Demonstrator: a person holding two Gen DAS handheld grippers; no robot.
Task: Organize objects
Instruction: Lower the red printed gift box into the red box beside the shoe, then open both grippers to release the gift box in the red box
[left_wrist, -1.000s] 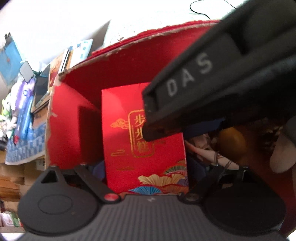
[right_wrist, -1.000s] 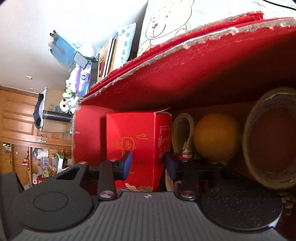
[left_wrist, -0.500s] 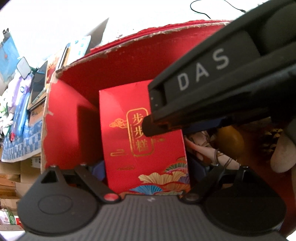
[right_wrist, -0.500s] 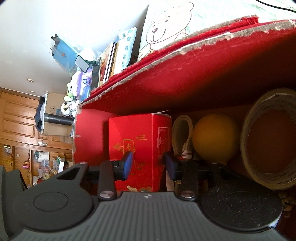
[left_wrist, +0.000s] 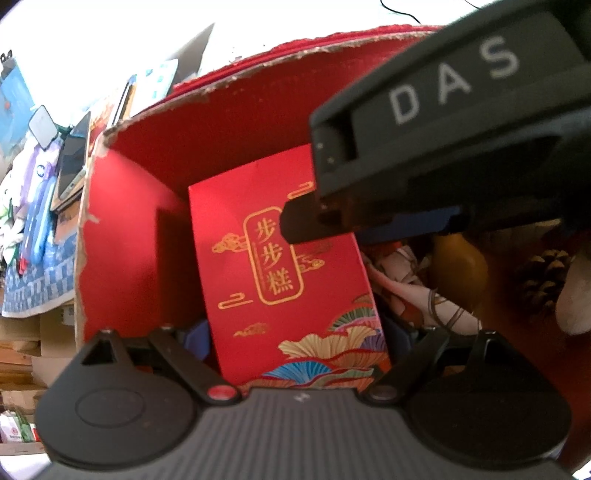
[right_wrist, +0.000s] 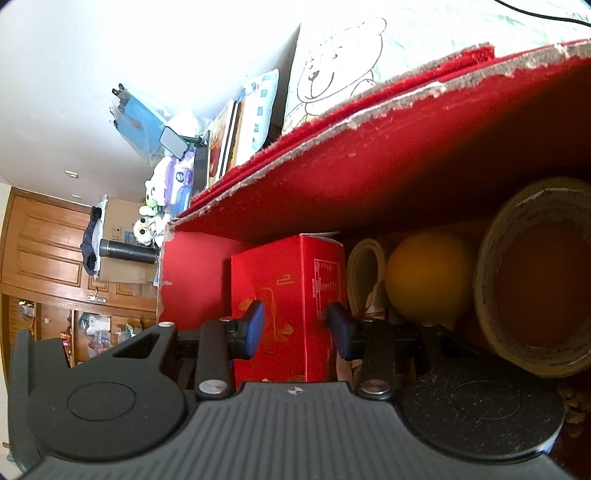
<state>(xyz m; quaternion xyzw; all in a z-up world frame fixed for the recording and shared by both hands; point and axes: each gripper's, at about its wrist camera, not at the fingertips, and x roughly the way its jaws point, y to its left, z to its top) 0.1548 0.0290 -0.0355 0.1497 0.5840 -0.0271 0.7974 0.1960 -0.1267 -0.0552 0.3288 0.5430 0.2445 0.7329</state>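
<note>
A red gift box (left_wrist: 280, 280) with gold characters stands upright inside a big red carton (left_wrist: 122, 240), near its left wall. My left gripper (left_wrist: 301, 338) is shut on the gift box, with a blue pad against each lower side. The right gripper's black housing marked DAS (left_wrist: 443, 140) hangs over the box's upper right corner. In the right wrist view my right gripper (right_wrist: 297, 328) is open. Its blue pads (right_wrist: 255, 328) sit just short of the gift box (right_wrist: 280, 295), with nothing held between them.
To the right of the gift box, the carton (right_wrist: 369, 184) holds a cream roll (right_wrist: 364, 266), an orange ball (right_wrist: 428, 280) and a wide tape roll (right_wrist: 535, 280). A pine cone (left_wrist: 543, 273) and a person's fingertip (left_wrist: 576, 295) are at far right. Books and clutter lie left of the carton.
The right gripper's housing has shifted up and to the right in the left wrist view. The gift box has stayed between the left pads. The gap between the right pads is unchanged.
</note>
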